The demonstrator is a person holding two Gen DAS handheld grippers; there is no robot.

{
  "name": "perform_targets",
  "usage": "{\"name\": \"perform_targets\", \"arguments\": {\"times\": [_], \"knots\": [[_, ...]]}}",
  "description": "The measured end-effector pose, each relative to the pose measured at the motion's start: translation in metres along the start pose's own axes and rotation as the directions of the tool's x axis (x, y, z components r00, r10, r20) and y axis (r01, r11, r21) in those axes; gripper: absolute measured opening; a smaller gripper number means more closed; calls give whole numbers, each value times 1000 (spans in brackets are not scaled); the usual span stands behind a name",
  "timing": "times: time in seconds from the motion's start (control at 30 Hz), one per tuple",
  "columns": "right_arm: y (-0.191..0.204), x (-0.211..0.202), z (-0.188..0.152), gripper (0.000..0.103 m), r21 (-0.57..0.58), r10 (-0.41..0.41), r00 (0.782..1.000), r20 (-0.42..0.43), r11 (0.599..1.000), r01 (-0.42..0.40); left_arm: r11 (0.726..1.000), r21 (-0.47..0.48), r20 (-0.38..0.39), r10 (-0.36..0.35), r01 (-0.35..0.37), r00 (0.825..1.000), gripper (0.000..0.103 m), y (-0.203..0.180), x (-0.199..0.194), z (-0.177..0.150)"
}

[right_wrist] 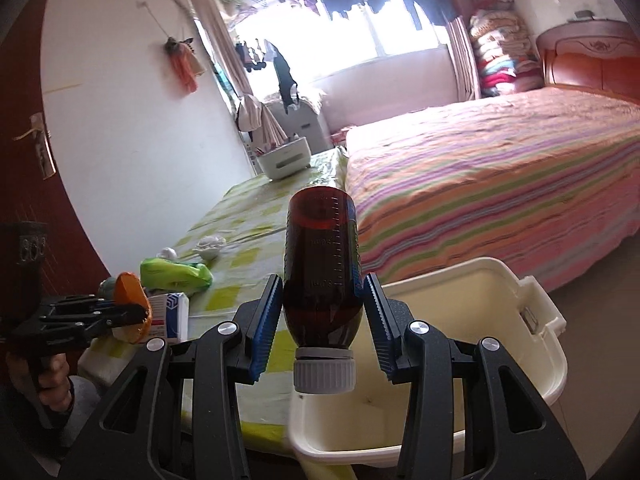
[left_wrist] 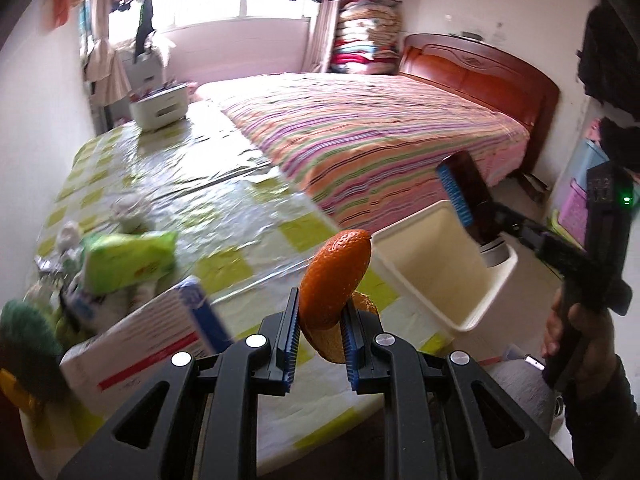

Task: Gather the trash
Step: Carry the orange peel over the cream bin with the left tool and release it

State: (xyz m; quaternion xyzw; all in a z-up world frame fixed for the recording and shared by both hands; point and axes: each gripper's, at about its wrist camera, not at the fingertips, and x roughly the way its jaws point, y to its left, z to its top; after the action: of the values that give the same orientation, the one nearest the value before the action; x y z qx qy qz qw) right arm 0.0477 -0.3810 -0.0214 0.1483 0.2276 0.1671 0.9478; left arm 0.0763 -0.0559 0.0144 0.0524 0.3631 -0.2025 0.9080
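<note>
So the job looks partway through: both tongs are loaded, but the cream bin [right_wrist: 532, 364] beside the counter's near corner shows only its bare inside as far as can be seen. The left tongs [left_wrist: 320, 350] pinch a piece of orange peel [left_wrist: 334, 276], held above the counter's [left_wrist: 224, 200] near edge, not yet over the bin. The right tongs [right_wrist: 320, 320] press on a brown bottle [right_wrist: 320, 264], turned cap-down, its grey-white cap [right_wrist: 324, 372] hanging over the bin's near side. My guess is that both pieces drop in next.

More waits on the counter: a green packet [left_wrist: 128, 258], a white box with blue and red print [left_wrist: 148, 340], and some crumpled white bits [right_wrist: 210, 246] near the left edge.

The peel is bright orange, curled and pitted. The bottle is see-through dark brown with raised measuring marks.
</note>
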Motion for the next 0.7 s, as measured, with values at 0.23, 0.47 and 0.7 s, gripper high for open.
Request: {"name": "perform_targets", "arguments": {"times": [0.23,0.47,0.7], "knots": [[-11,-4,0,74,43,-50,998,50,998,48,996,40,-11,-80,81,997,19,-29,17,20],[-35,-38,-7,77,216,-90,982,165,975,54,989,60,-32,-133,135,991,19,-54,33,33],[-36,-69,-17,81,251,-150,956,251,964,85,978,54,-83,-196,200,977,19,-75,56,41]]}}
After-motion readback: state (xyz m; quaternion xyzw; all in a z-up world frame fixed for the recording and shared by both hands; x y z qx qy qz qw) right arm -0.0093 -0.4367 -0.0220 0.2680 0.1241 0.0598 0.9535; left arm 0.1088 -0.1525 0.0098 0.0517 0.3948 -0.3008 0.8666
